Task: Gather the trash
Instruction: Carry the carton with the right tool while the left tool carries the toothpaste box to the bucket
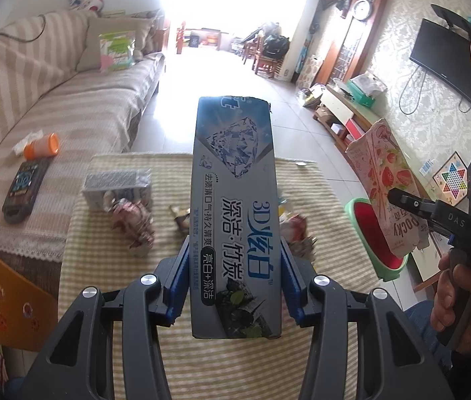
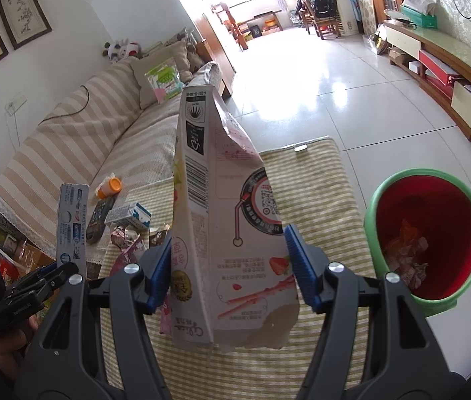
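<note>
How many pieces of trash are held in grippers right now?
2: a toothpaste box in the left hand-held gripper and a torn snack box in the right hand-held gripper.

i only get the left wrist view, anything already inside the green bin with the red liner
Observer: Yes, the right wrist view shows crumpled wrappers at the bottom of the green bin with the red liner.
Operator: is the pink pocky box intact
Observer: No, the pink strawberry Pocky box in the right tongs is flattened, its lower edge torn.
Operator: what's on its back
Observer: A barcode along one side panel.
</note>
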The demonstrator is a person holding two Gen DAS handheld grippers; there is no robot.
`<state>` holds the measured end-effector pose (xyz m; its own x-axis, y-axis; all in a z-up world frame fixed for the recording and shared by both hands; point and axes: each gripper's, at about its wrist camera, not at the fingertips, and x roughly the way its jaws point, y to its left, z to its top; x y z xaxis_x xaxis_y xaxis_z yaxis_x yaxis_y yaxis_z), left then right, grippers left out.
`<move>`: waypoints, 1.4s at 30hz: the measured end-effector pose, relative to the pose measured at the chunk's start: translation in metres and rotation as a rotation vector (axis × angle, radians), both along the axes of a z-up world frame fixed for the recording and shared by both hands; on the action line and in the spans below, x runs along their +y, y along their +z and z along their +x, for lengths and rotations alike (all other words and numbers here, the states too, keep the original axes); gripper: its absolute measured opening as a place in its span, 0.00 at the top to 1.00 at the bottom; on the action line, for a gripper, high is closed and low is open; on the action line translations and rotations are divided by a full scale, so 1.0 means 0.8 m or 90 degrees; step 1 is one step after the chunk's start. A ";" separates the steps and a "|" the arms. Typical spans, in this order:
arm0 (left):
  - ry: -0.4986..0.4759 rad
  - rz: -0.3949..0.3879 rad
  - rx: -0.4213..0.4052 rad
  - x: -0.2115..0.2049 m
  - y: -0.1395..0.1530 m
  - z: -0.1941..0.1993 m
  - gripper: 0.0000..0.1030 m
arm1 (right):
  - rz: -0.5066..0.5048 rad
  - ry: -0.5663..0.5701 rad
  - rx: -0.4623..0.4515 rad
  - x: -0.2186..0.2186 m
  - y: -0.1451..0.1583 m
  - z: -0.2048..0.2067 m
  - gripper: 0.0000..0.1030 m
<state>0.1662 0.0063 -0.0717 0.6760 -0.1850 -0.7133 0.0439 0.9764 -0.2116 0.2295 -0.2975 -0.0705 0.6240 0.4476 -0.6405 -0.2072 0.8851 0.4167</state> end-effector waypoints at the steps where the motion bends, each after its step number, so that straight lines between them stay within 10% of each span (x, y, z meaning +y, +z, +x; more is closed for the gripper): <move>1: -0.004 0.002 -0.003 -0.006 0.004 0.004 0.56 | 0.002 -0.004 -0.002 -0.004 0.002 -0.001 0.41; 42: -0.293 -0.062 0.059 -0.379 -0.038 0.147 0.56 | 0.033 -0.230 0.020 -0.307 -0.048 0.005 0.41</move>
<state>0.2840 -0.2969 -0.1017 0.4420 -0.5191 -0.7315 0.4434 0.8354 -0.3249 0.2331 -0.5432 -0.1087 0.7282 0.2344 -0.6440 0.1282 0.8765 0.4640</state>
